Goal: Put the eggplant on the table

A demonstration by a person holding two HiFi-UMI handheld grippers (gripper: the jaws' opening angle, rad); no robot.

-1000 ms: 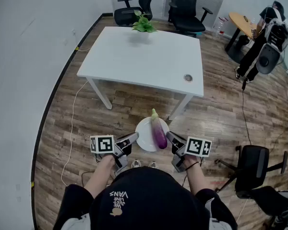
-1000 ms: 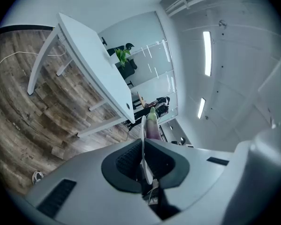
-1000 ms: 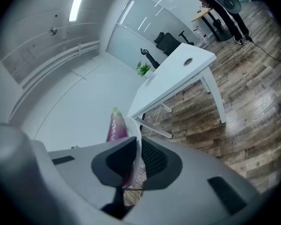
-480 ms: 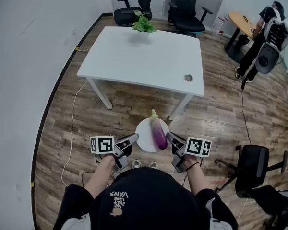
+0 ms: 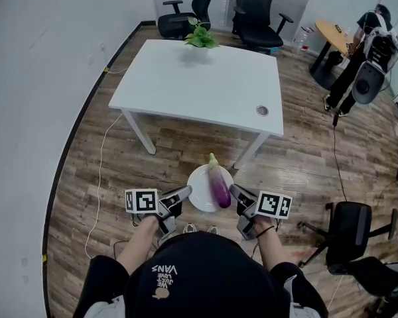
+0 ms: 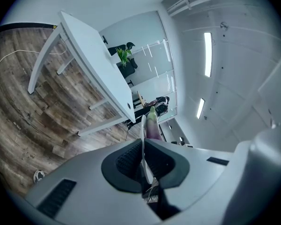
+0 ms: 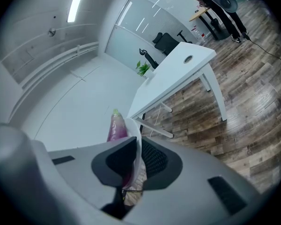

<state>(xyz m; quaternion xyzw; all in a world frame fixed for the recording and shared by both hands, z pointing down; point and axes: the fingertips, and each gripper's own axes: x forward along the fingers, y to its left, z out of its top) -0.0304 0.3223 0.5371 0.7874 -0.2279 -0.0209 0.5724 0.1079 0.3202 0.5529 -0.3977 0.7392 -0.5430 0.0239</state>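
Note:
A purple eggplant with a green stem lies on a white plate held above the wooden floor in front of me. My left gripper is shut on the plate's left rim and my right gripper is shut on its right rim. In the left gripper view the plate stands edge-on between the pads, with the eggplant beyond it. The right gripper view shows the plate and eggplant the same way. The white table stands ahead, beyond the plate.
A small potted plant sits at the table's far edge, and a round cable hole is near its right front corner. Black office chairs stand behind the table. Another chair is at my right. A person stands far right.
The plate with the eggplant and both grippers stay about where they were. The view has shifted slightly, and the table sits a little lower in the picture.

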